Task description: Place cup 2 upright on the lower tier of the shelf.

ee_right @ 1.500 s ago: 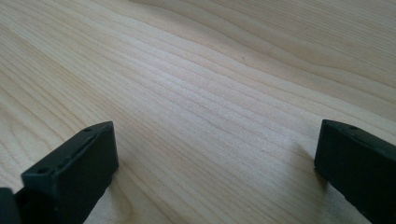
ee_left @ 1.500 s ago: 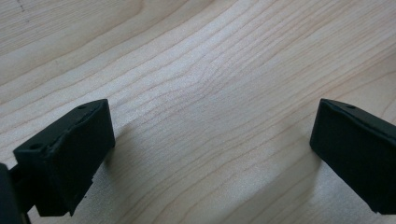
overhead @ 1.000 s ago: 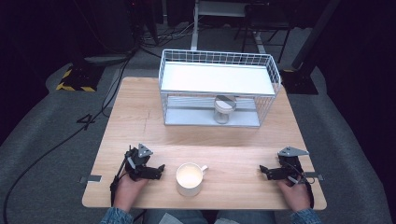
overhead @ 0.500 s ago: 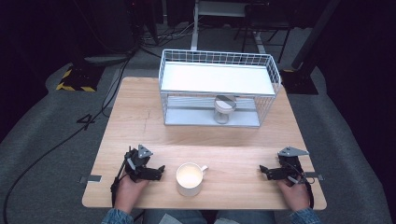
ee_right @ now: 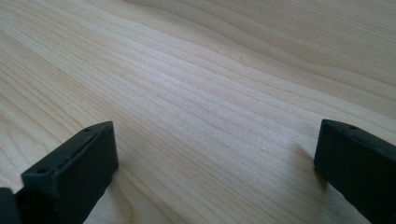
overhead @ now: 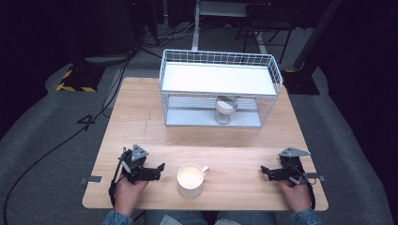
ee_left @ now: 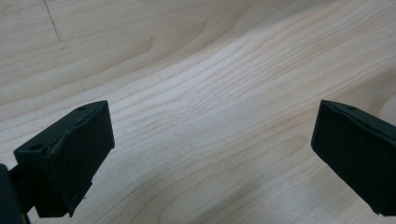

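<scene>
The jaws of the left gripper (ee_left: 212, 158) stand wide apart, with nothing between them but bare wood of the table (ee_left: 210, 70). The right gripper (ee_right: 215, 172) is the same: its two black jaws are spread wide, and only the light wood grain lies between them.

From the high view, the left gripper (overhead: 159, 169) rests low on the front part of the table, held by the left hand (overhead: 127, 187), and it points toward the middle. Just beside its tips stands a white mug (overhead: 191, 179) with a pale inside; its handle points to the right and a little away from the person. I cannot tell if the tips touch the mug. The right gripper (overhead: 265, 171) lies near the front right corner in the right hand (overhead: 296, 191), also pointing toward the middle, well apart from the mug.

At the back of the table stands a white wire rack (overhead: 220, 89) with a flat white top shelf. Under this shelf, on the lower level, sits a small glass jar (overhead: 224, 109).

Compared with the pictures of one second and half a second ago, I see no change: both grippers, the mug, the rack and the jar are in the same places.
</scene>
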`<control>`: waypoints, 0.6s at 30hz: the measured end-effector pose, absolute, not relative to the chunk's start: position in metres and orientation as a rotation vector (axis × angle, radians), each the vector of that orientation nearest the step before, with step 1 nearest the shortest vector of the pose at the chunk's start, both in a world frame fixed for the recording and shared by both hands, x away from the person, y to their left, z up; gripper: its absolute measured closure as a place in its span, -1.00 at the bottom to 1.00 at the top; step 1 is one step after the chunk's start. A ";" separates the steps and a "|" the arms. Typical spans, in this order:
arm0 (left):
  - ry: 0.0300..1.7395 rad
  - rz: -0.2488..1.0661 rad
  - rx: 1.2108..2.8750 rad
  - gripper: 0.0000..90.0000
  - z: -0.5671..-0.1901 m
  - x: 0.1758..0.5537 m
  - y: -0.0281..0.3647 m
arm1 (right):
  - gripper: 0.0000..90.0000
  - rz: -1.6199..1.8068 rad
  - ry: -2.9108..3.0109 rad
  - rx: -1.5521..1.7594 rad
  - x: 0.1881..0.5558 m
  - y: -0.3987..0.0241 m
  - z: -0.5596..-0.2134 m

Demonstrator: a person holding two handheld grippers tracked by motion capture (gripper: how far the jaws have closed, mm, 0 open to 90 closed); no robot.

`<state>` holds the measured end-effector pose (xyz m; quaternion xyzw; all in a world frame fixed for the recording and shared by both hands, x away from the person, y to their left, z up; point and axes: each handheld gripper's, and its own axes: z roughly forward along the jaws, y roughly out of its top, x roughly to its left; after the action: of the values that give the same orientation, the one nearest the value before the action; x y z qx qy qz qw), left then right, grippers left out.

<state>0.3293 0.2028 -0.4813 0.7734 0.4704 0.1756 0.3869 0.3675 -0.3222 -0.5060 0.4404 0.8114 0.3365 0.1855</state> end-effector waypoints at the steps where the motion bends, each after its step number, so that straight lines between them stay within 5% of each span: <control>1: 1.193 0.448 1.963 -1.00 -0.480 0.329 0.203 | -1.00 0.948 2.286 1.241 0.367 -0.322 -0.506; 18: 1.089 0.395 1.863 -1.00 -0.453 0.296 0.187 | -1.00 0.948 2.286 1.241 0.367 -0.322 -0.506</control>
<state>0.2961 0.1867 -0.4531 0.7558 0.4416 0.1601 0.4563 0.3675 -0.3222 -0.5060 0.4405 0.8114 0.3365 0.1854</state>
